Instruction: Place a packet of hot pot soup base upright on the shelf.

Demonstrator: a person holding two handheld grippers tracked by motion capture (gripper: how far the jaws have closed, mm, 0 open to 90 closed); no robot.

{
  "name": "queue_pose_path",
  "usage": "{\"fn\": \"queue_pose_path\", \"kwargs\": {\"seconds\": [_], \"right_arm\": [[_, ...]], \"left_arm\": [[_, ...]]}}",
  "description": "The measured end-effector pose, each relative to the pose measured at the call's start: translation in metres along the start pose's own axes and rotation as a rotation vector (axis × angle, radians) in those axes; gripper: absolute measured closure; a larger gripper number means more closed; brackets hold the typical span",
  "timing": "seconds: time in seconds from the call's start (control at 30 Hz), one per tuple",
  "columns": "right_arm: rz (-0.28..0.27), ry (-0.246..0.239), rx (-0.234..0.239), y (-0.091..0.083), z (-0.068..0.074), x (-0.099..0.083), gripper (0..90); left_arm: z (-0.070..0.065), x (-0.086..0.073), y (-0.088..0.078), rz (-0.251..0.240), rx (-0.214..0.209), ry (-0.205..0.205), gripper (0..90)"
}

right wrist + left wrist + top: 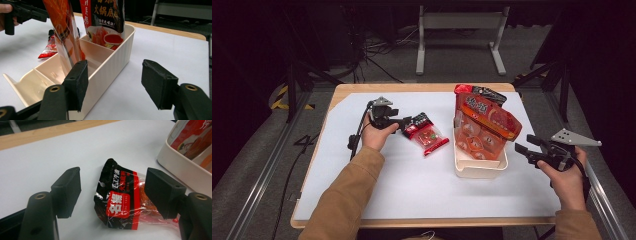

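Our left claw (112, 192) hangs open just over the sauce packet (122, 202), whose long axis runs straight ahead between the jaws, untouched.

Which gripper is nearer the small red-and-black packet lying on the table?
Left. The left gripper sits right at the packet, open jaws flanking its black end; the right gripper waits beyond the cream bin.

Open tongs (112, 192) astride sauce packet (122, 200)
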State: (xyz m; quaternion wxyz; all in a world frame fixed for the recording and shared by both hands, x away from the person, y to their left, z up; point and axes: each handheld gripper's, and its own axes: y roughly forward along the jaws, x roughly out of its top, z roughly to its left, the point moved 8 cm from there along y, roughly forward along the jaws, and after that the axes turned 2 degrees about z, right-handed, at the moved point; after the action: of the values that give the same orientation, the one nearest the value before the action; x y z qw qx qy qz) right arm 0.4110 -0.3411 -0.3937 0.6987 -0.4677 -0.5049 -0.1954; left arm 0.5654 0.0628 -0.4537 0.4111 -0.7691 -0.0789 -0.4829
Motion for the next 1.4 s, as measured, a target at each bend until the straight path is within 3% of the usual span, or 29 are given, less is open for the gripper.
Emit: {"fn": "queue_pose_path", "kwargs": {"seconds": [0.37, 0.73, 1.07, 1.2, 1.33, 1.4], "right_arm": [[0.007, 0.009, -0.002, -0.001, 0.000, -0.004, 37.8], [0.001, 0.011, -0.011, -0.004, -0.001, -0.007, 37.9], [-0.003, 0.016, -0.010, -0.004, -0.001, -0.007, 38.1], [-0.004, 0.018, -0.009, -0.004, -0.001, -0.007, 38.0], [-0.003, 0.021, -0.008, -0.004, -0.001, -0.007, 38.1], [-0.004, 0.018, -0.007, -0.004, -0.001, -0.007, 38.1]], "left_arm": [[0.002, -0.013, 0.018, 0.073, -0.018, -0.042, 29.5], [0.002, -0.026, 0.030, 0.152, -0.042, -0.059, 30.3], [-0.002, -0.031, 0.034, 0.174, -0.083, -0.092, 32.4], [-0.002, -0.032, 0.034, 0.178, -0.079, -0.078, 37.9], [-0.004, -0.032, 0.033, 0.186, -0.074, -0.063, 54.9], [-0.005, -0.032, 0.033, 0.186, -0.072, -0.045, 58.8]]}}
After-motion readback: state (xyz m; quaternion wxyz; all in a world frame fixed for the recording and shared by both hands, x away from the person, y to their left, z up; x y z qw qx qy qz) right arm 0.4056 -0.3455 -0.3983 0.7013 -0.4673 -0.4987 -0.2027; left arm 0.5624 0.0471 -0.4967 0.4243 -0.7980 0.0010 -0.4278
